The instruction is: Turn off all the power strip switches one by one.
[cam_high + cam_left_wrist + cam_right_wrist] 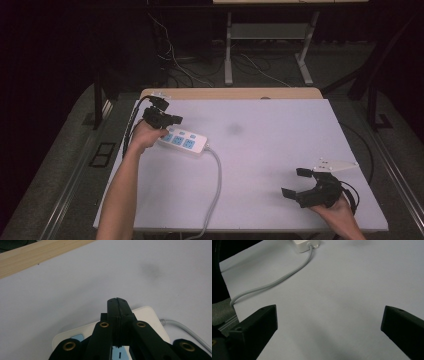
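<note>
A white tabletop point(280, 165) is seen from above, with a strip of pale wood along its far edge. A white power strip point(184, 142) with blue socket faces is laid flat near the left edge, towards the far left corner, set at a slight slant. A grey cable point(216, 180) is led from the strip's right end in a curve down to the near edge of the tabletop. The left gripper point(172, 120) is held above the left end of the power strip, its jaws pressed together with nothing between them; in the left gripper view the closed jaws are seen over the strip's white casing point(147, 315), and whether they touch it cannot be told. The right gripper point(296, 182) is held near the near right corner, well apart from the power strip, with its jaws spread wide and nothing between them. A grey three-cornered plate is seen on it, pointing to the right edge. A faint dark smudge point(234, 129) is marked on the tabletop, near its middle.
</note>
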The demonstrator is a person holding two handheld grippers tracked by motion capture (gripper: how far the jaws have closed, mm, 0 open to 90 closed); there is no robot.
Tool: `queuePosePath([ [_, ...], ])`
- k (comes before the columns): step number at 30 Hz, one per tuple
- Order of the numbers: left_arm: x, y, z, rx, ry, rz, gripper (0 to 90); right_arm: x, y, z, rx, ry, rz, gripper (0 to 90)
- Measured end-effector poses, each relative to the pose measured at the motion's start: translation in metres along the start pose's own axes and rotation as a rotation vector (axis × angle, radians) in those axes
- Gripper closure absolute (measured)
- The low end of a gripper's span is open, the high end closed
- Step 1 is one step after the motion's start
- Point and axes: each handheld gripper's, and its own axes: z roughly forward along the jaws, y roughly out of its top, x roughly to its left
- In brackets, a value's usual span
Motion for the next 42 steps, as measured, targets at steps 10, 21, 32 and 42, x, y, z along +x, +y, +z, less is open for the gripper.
queuePosePath([
  [10,0.013,-0.005,0.008,-0.007,0.014,-0.033,89.4,-0.001,0.0,0.0,-0.001,-0.003,0.0,0.6],
  [21,0.018,-0.015,0.018,0.014,0.007,-0.043,89.4,-0.001,-0.001,0.0,0.003,-0.005,0.002,0.6],
  [32,0.015,-0.02,0.027,0.029,0.0,-0.043,89.3,-0.001,-0.001,0.0,0.005,-0.006,0.001,0.6],
  [42,0.017,-0.026,0.029,0.038,-0.01,-0.046,89.3,0.0,-0.001,0.002,0.013,-0.004,-0.004,0.6],
])
